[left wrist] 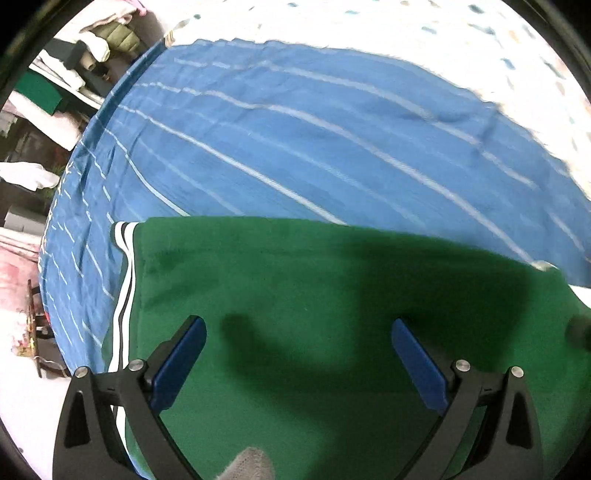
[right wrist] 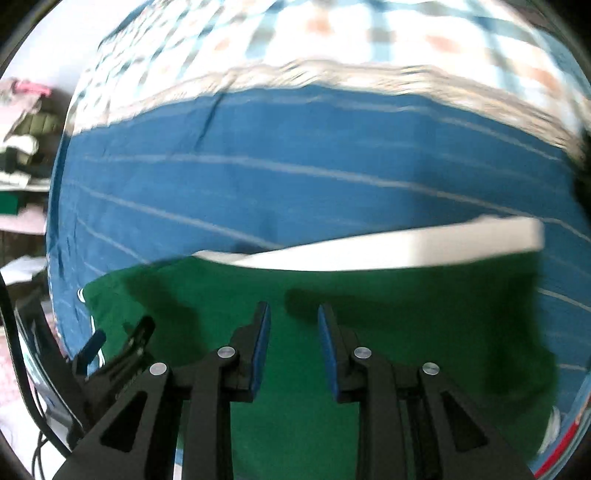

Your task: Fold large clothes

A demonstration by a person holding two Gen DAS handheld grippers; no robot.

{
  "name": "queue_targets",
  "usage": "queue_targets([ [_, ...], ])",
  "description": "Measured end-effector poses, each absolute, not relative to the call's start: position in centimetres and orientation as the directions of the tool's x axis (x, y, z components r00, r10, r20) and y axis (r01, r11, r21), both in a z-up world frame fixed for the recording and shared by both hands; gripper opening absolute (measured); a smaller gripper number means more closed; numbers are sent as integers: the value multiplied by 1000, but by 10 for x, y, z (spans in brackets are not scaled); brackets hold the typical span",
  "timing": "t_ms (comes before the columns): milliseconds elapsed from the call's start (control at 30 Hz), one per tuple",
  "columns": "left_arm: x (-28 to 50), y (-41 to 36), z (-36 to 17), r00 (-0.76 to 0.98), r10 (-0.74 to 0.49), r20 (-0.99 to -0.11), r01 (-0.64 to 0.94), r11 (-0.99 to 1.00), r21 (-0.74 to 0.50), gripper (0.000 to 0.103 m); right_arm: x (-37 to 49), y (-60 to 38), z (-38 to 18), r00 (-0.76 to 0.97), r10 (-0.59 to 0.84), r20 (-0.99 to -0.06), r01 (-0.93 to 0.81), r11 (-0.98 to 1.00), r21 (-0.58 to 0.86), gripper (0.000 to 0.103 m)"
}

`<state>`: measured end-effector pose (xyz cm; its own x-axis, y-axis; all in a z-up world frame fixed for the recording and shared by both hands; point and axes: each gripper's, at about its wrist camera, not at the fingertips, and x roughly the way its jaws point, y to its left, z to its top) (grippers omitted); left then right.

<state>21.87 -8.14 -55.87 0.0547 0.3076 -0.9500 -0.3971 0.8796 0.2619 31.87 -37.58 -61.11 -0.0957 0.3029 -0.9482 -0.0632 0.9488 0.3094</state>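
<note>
A green garment lies flat on a blue sheet with thin white stripes. Black and white stripes run down its left edge. My left gripper hovers over the garment, open wide, with nothing between its blue pads. In the right wrist view the same green garment shows a white band along its far edge. My right gripper hangs above the cloth with its jaws a narrow gap apart and nothing pinched between them. The left gripper shows at that view's left edge.
White patterned bedding lies beyond the blue sheet. Shelves with piled clothes stand off the bed's left side. A grey bit of fabric pokes in at the bottom of the left wrist view. Cables hang at the lower left.
</note>
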Motion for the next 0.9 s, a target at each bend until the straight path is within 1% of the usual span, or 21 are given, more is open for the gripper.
queue_targets([
  [33,221,-75,-568,39,297,-954,-397,881,258,103,319,-361,-620,-108,291,-951,-81,951,300,28],
  [100,223,-65,-583,39,247,-968,-403,891,211,103,319,-333,-646,-127,210,-969,-120,967,225,28],
  [167,224,-61,-585,57,227,-972,-400,897,186,103,321,-323,-665,-116,140,-983,-159,975,158,28],
  [233,224,-62,-580,44,225,-973,-393,900,190,103,324,-314,-667,-119,89,-989,-198,974,112,28],
  [300,216,-63,-566,40,233,-972,-390,899,200,103,328,-317,-660,-163,98,-982,-198,971,130,28],
  [367,199,-68,-545,62,224,-973,-398,899,182,103,328,-323,-644,-191,164,-968,-171,965,198,28],
  [400,190,-70,-538,69,224,-972,-402,898,178,103,320,-337,-627,-197,213,-957,-161,956,246,28],
  [500,153,-78,-517,82,240,-967,-429,885,183,103,287,-358,-606,-236,185,-954,-220,946,238,28],
  [567,119,-78,-511,60,244,-968,-477,859,187,103,264,-362,-619,-292,143,-946,-227,950,214,28],
  [600,106,-80,-510,43,237,-971,-508,842,183,103,246,-366,-640,-336,94,-937,-231,957,178,28],
  [633,96,-76,-511,28,230,-973,-534,826,180,103,236,-369,-656,-355,76,-932,-225,961,164,28],
  [700,63,-63,-511,-2,201,-979,-619,769,160,103,225,-372,-680,-320,85,-944,-216,963,160,28],
  [800,12,-38,-508,23,147,-989,-763,642,78,103,224,-373,-678,-310,67,-949,-202,970,135,28],
  [900,-23,-12,-519,93,71,-993,-854,519,-43,102,223,-378,-656,-299,117,-947,-162,972,171,28],
])
